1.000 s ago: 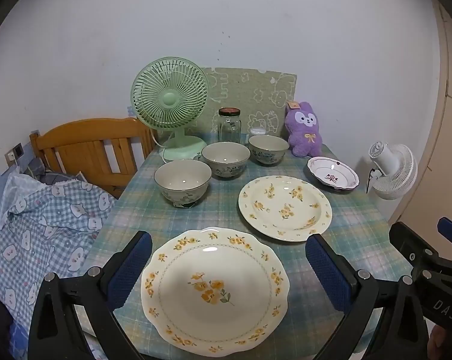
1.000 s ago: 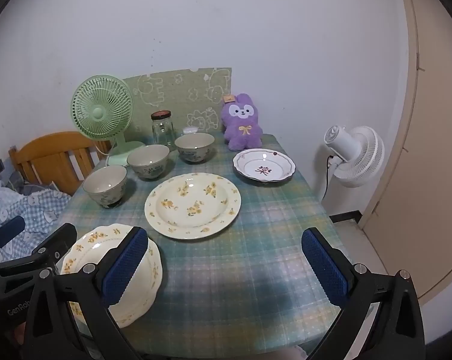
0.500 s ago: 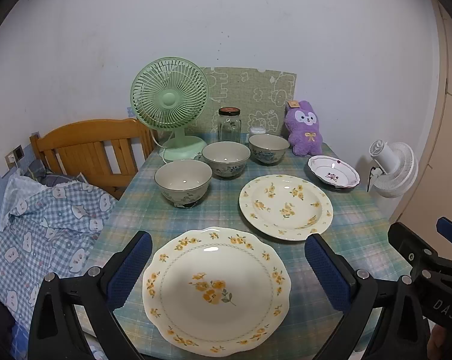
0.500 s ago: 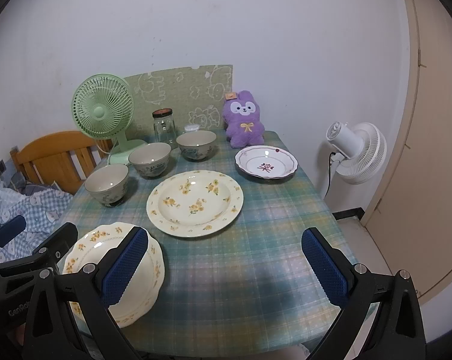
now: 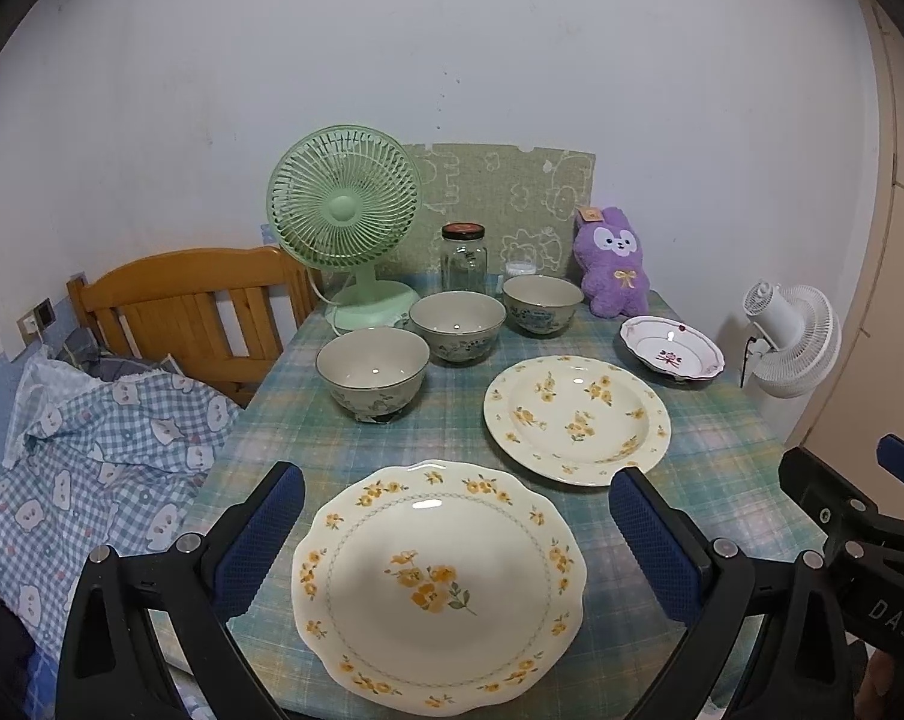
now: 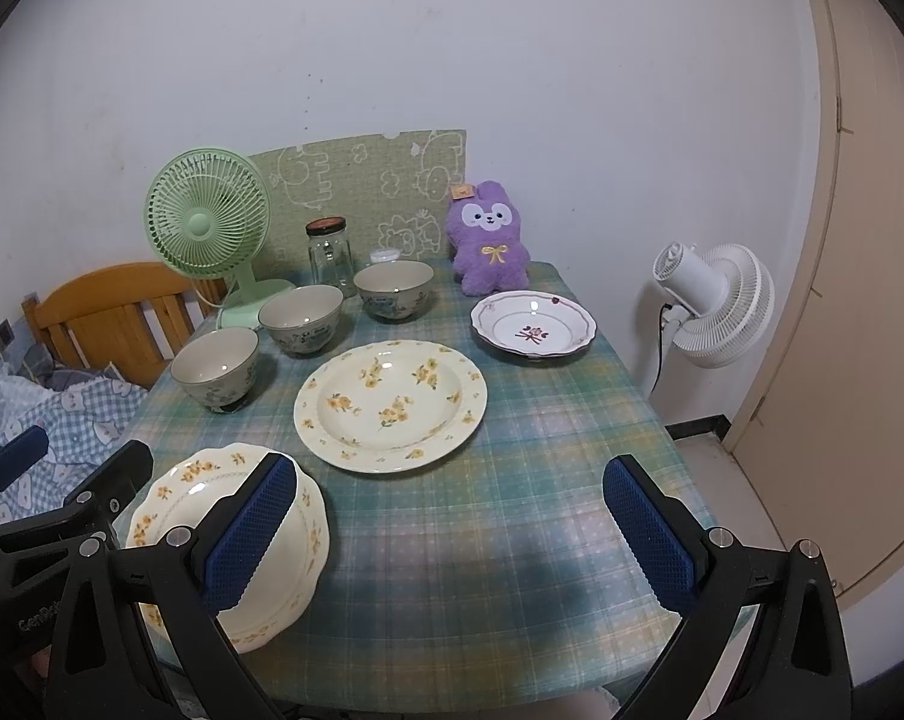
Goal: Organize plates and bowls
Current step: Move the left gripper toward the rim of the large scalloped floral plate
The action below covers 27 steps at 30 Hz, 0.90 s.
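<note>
Left tongs (image 5: 457, 531) and right tongs (image 6: 452, 531), both spread wide and holding nothing, above the near edge of the table (image 6: 511, 540). Scalloped plate (image 5: 437, 582) lies between the left tongs' fingers; round yellow-flowered plate (image 6: 392, 402) lies ahead of the right tongs, with a small red-patterned dish (image 6: 532, 327) beyond it to the right. Three bowls (image 5: 372, 369) (image 5: 457, 324) (image 5: 541, 303), all empty, stand in a diagonal row ahead of the left tongs; behind them, a lidded glass jar (image 5: 463, 258), apparently empty

Before you: white wall (image 6: 511, 48), checked-cloth counter (image 6: 541, 420) against it, wooden chair (image 5: 176, 300) at left, beige door (image 6: 859, 300) at right, white floor fan (image 6: 715, 300) beside it
</note>
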### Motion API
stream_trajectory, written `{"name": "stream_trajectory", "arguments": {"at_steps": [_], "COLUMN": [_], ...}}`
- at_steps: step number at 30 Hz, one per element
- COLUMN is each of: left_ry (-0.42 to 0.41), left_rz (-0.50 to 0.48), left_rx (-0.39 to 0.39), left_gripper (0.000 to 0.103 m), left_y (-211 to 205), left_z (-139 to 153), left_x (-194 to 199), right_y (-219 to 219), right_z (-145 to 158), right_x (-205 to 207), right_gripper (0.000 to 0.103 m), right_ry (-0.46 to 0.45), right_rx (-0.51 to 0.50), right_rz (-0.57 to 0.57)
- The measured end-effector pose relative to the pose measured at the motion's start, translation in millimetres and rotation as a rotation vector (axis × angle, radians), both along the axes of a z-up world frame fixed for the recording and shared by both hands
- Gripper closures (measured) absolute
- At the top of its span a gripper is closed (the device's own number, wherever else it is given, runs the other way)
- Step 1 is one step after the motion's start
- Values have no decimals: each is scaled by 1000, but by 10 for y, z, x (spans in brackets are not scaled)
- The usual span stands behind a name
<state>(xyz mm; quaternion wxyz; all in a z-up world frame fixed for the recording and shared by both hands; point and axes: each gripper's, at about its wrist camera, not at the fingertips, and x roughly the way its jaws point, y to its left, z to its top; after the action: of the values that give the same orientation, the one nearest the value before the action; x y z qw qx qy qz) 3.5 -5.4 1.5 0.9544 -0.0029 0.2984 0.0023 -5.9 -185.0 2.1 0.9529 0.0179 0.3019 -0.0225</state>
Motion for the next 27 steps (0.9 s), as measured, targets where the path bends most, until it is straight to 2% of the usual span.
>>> {"name": "stream_trajectory", "arguments": {"at_steps": [27], "left_ry": [13], "left_rz": [-3], "left_rx": [-13], "left_gripper": [1], "left_y": [24], "left_z": [12], "left_x": [7], "right_y": [-26], "right_z": [-8], "right_x": [17], "right_gripper": [0], "right_ry": [9], "right_rx": [1], "right_rz": [4]}}
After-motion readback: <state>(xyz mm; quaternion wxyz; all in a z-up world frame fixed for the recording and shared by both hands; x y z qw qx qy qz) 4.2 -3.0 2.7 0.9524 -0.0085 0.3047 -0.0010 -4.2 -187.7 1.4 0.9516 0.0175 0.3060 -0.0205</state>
